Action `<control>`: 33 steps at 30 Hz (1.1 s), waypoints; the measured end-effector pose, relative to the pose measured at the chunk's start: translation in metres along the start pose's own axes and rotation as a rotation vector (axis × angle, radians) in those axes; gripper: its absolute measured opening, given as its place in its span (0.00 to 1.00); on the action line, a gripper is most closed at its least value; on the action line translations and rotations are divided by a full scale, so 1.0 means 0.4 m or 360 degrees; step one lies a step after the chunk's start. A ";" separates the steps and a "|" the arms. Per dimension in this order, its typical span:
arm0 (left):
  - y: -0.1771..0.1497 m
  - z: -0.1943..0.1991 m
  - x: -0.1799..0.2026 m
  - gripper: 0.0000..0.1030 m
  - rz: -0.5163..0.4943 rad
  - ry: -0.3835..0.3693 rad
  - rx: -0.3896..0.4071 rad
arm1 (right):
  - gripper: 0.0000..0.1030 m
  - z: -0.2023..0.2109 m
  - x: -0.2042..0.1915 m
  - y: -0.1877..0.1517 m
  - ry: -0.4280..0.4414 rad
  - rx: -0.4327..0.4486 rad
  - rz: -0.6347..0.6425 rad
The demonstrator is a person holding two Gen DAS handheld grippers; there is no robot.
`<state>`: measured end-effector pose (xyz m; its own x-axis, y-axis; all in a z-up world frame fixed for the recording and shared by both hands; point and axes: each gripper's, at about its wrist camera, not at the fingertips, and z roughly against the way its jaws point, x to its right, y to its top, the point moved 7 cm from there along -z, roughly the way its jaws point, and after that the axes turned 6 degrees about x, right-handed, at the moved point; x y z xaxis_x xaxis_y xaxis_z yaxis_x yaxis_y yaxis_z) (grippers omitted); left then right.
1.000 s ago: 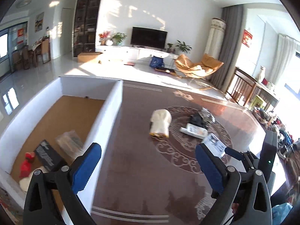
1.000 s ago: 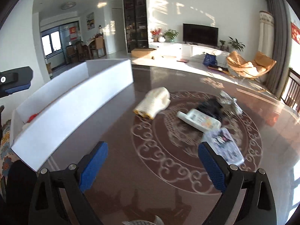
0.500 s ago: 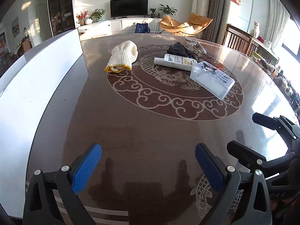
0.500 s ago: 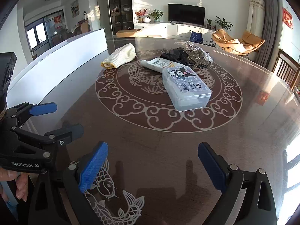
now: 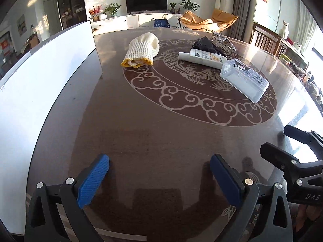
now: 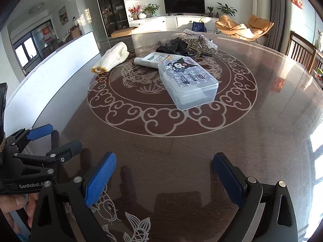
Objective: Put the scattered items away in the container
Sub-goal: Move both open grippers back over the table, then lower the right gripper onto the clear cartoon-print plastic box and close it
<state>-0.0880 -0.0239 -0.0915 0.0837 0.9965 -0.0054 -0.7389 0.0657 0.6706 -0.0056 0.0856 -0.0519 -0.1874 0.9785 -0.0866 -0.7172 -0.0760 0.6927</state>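
A clear plastic box (image 6: 186, 80) with a cartoon label lies on the round brown table (image 6: 181, 141); it also shows in the left wrist view (image 5: 244, 79). Behind it lie a white tube (image 6: 155, 58), a cream knitted glove (image 6: 112, 59), a black item (image 6: 173, 45) and a shiny silver item (image 6: 199, 38). The white container (image 5: 40, 76) stands along the table's left side. My left gripper (image 5: 159, 179) and right gripper (image 6: 164, 178) are both open and empty, low over the near table edge, well short of the items.
The left gripper also shows at the left of the right wrist view (image 6: 40, 151). The right gripper also shows at the right of the left wrist view (image 5: 292, 157). Wooden chairs (image 6: 302, 50) stand beyond the table's right rim. The living room lies behind.
Both grippers dropped from above the container and table to low over the near table edge, side by side. Over the last half second they edged slightly forward. Both stayed open.
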 end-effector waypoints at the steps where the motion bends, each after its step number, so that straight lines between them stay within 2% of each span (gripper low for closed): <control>1: 0.001 -0.001 0.000 1.00 0.0002 -0.0004 0.0000 | 0.94 -0.001 -0.002 0.000 -0.0007 -0.0003 0.0007; 10: 0.002 -0.002 -0.004 1.00 0.0006 -0.0001 0.0001 | 0.95 -0.010 -0.009 -0.004 -0.0064 -0.0031 0.0067; 15: 0.002 -0.002 -0.003 1.00 0.0006 -0.0001 0.0000 | 0.99 -0.021 -0.008 -0.008 -0.0116 -0.0064 0.0095; 33: 0.001 0.000 -0.004 1.00 0.0005 -0.0002 0.0000 | 0.99 -0.023 -0.004 -0.010 -0.0104 -0.0074 0.0095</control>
<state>-0.0885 -0.0253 -0.0913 0.0820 0.9966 -0.0022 -0.7390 0.0623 0.6708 -0.0084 0.0825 -0.0611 -0.1875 0.9823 0.0019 -0.7366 -0.1419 0.6612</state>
